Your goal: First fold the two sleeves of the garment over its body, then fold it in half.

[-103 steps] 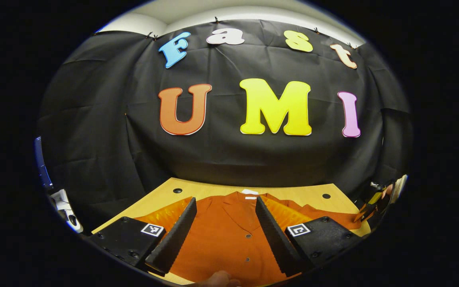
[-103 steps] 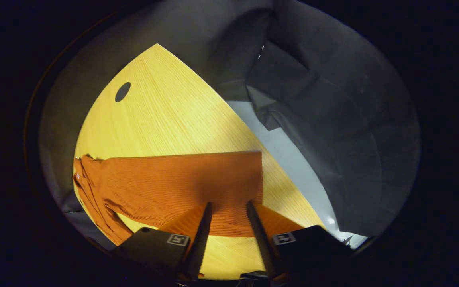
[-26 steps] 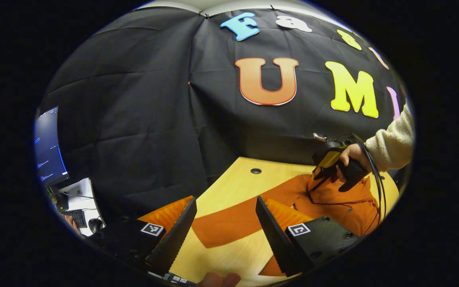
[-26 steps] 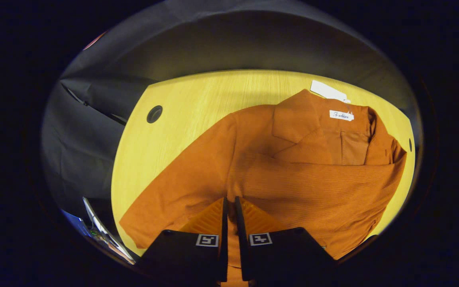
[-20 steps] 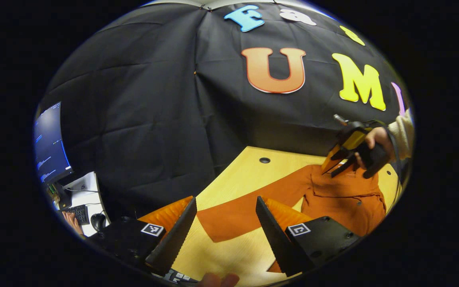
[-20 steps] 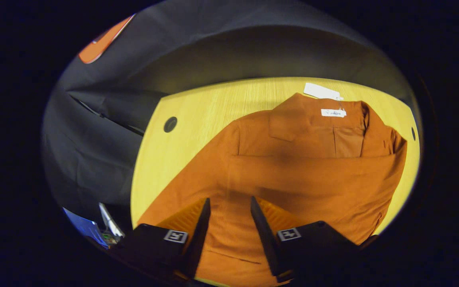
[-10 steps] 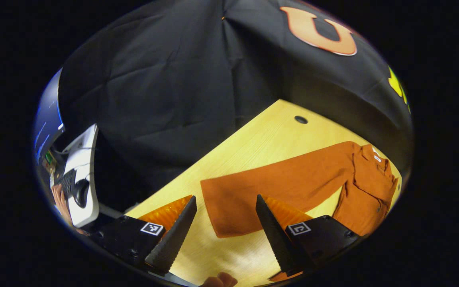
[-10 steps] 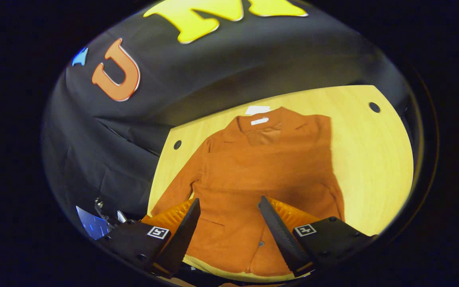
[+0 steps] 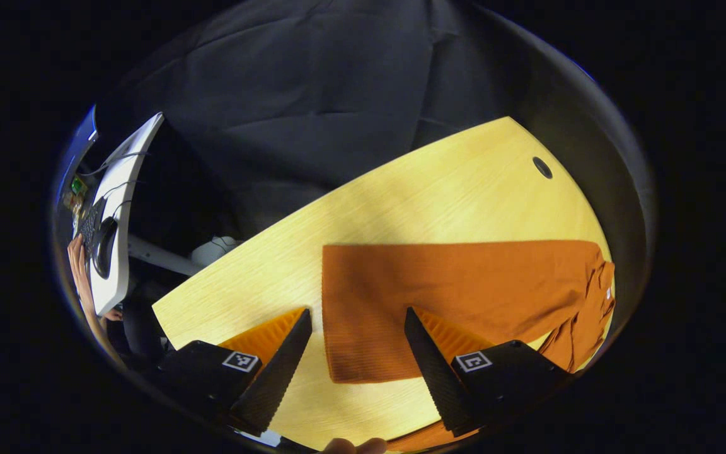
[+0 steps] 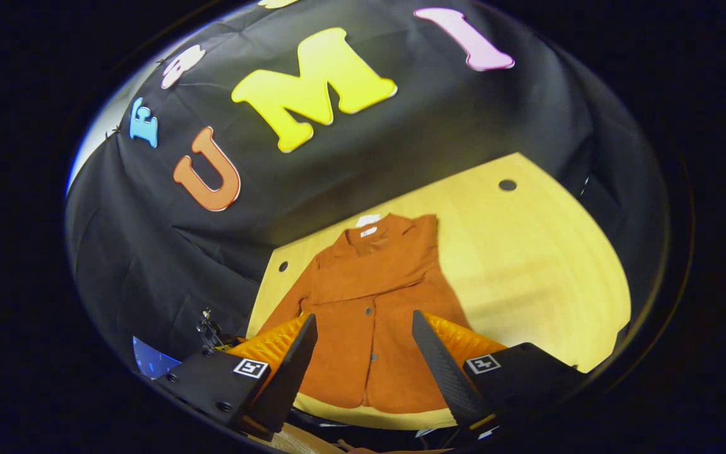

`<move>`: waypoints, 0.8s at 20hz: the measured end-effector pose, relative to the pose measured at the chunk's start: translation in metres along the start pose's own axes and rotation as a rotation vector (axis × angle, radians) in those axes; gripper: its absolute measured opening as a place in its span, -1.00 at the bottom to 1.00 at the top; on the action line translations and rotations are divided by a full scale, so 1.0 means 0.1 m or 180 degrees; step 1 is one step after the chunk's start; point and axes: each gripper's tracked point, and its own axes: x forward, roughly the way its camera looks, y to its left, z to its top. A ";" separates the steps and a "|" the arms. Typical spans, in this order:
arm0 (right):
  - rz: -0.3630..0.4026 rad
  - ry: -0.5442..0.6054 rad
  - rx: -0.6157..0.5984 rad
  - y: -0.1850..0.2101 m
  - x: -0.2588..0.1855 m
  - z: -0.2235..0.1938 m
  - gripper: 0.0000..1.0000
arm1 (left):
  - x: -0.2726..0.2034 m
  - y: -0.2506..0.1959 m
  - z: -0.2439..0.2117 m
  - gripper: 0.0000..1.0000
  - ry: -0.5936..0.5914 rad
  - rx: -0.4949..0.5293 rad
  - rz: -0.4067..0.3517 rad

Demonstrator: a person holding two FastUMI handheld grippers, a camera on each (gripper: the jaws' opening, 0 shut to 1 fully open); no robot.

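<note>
**Clerk:** Item one: orange button-front jacket (image 10: pixel 372 315), lying flat on the light wooden table (image 10: pixel 527 252), collar toward the booth's wall, hem at the near edge. Its right sleeve looks laid across the chest, a diagonal fold line running below the collar. Its left sleeve (image 9: pixel 451 290) lies stretched straight out over the tabletop, cuff end squared off.

**Checker:** Grippers?

**Clerk:** Left gripper (image 9: pixel 358 328): fingers spread wide, holding nothing, poised over the cuff end of the outstretched sleeve, which lies between them. Right gripper (image 10: pixel 363 334): also spread, empty, raised above the jacket's lower front.

**Checker:** Hazards on file?

**Clerk:** Three, all judgement. First: the ribbed cloth lies flat against the wood, so fingers closing on the cuff may skate over it, or catch one layer only; the sleeve would then twist in the carry. Second: dragging the cuff rather than lifting it could tug the shoulder and shift the body, undoing the sleeve already laid across. Third: the hem sits at the table's near edge; any pull that way may slide it off.

**Checker:** Anything else in the booth?

**Clerk:** A side desk (image 9: pixel 114 239) with a keyboard, and a person's arm at it, well apart from the jacket.
</note>
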 end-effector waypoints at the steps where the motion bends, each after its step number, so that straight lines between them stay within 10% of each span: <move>1: -0.0058 -0.0104 0.0024 -0.08 -0.13 0.08 0.95 | 0.02 0.04 0.03 0.94 0.0091 -0.0028 0.0054; 16: -0.0610 -0.0582 0.0493 -0.77 -1.21 -0.13 0.86 | 0.02 0.09 -0.03 0.60 0.1301 -0.0104 0.0013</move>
